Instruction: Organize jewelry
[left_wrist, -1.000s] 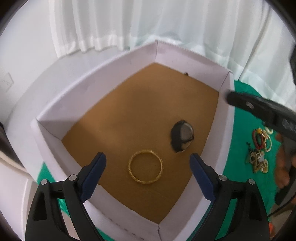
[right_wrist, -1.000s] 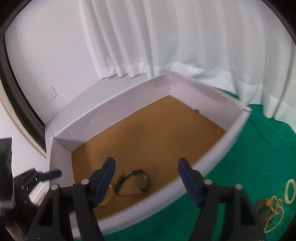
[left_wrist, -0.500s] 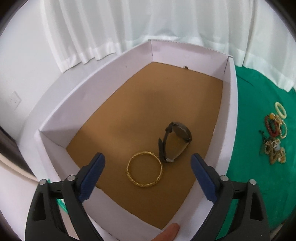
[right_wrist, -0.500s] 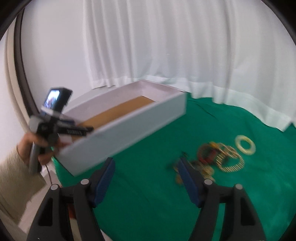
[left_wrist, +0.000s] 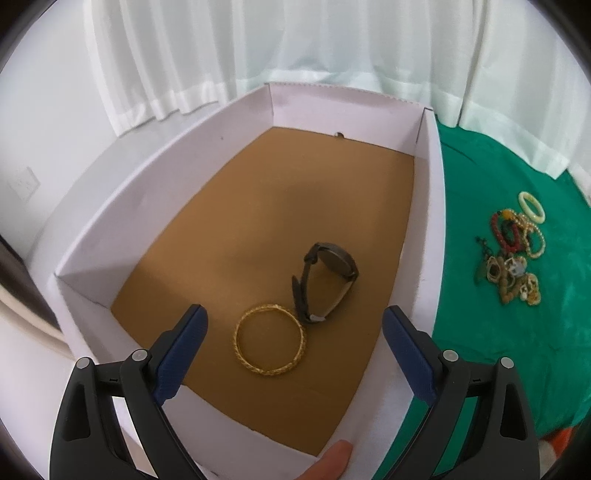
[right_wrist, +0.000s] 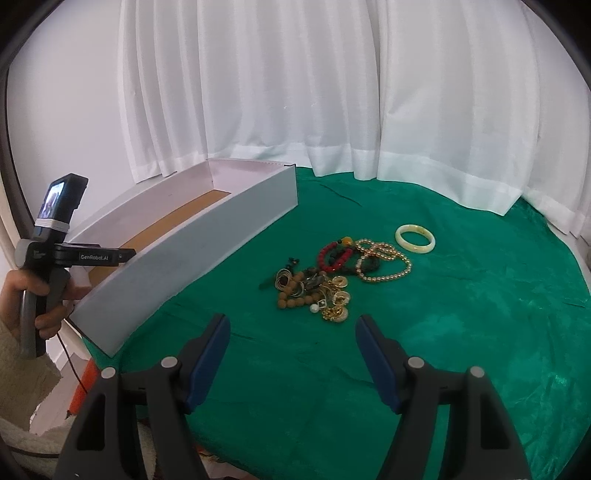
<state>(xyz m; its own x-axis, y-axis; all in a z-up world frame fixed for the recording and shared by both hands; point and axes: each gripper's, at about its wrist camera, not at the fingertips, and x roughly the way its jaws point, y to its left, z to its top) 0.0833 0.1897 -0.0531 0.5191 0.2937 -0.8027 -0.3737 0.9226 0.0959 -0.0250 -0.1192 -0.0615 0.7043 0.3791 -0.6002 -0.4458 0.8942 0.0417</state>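
Your green cloth (right_wrist: 424, 332) covers the table, and the white box (left_wrist: 428, 206) with the brown floor stands at its left end, in front of the curtain (right_wrist: 332, 92). Compared with one second ago, the biggest change is in your right gripper (right_wrist: 291, 343): then it was over the box with the watch (left_wrist: 325, 280) between its fingers, and now it is back over the cloth, pointing at the jewelry pile (right_wrist: 332, 277), its jaws wide apart and holding nothing. The watch now lies in the box on its side, touching the gold bangle (left_wrist: 270, 339). I judge that two pieces are sorted and the next pick is from the pile. The pile holds a red bead bracelet (right_wrist: 334, 254), a gold bead necklace (right_wrist: 388, 262), wooden beads and small gold pieces, tangled together, so one item may drag another. The pale bangle (right_wrist: 415, 238) lies just beside the pile, apart, and looks the easiest to take. Your left gripper (left_wrist: 293, 354) hovers over the near end of the box, above the gold bangle, jaws wide open and empty. On its side, in the right view, you can read "GenRobot.AI"; the small screen above it is too blurred to read.
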